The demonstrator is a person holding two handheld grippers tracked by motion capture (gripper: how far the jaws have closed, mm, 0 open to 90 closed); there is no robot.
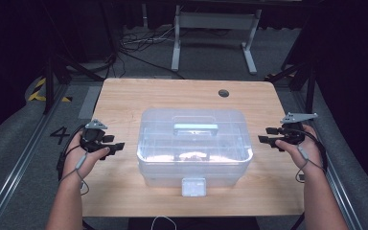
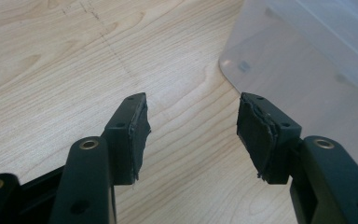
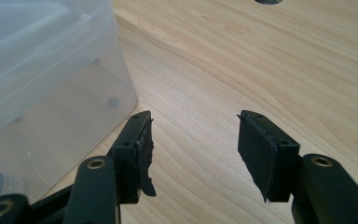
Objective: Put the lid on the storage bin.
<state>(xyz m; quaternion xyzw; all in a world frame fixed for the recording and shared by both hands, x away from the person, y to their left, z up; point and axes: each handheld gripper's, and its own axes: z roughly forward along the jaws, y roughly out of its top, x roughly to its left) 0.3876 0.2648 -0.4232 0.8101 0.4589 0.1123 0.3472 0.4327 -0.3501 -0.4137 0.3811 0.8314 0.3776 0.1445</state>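
**Q:** Forearms entered at the near edge of the table; why were both tools held off to the sides of the clear lidded box [image 1: 194, 143]?

**A:** Each gripper stood level with the box's short ends, one on either side, aimed inward. The left gripper [image 1: 116, 147] was just beside the box's left end and the right gripper [image 1: 264, 135] just beside its right end, neither touching it. Both sets of jaws stood wide apart with nothing between them. I judged this a ready stance for working the box from two sides at once, perhaps for lifting it or freeing its lid.

**Q:** Where did the box itself sit?

**A:** It rested flat at the middle of the wooden table [image 1: 124, 96], lid on, its pale handle [image 1: 195, 128] lying along the top and a front latch [image 1: 193, 186] on the side nearest the person.

**Q:** What could not be made out?

**A:** The contents. Something pale lay inside near the box's front wall, blurred by the cloudy plastic and glare. In the left gripper view only a rounded lower corner of the box [image 2: 279, 60] appeared, cut off by the frame; likewise in the right gripper view [image 3: 51, 70]. Whether side latches existed could not be told. The worn pads [image 3: 144, 154] looked frayed at their edges.
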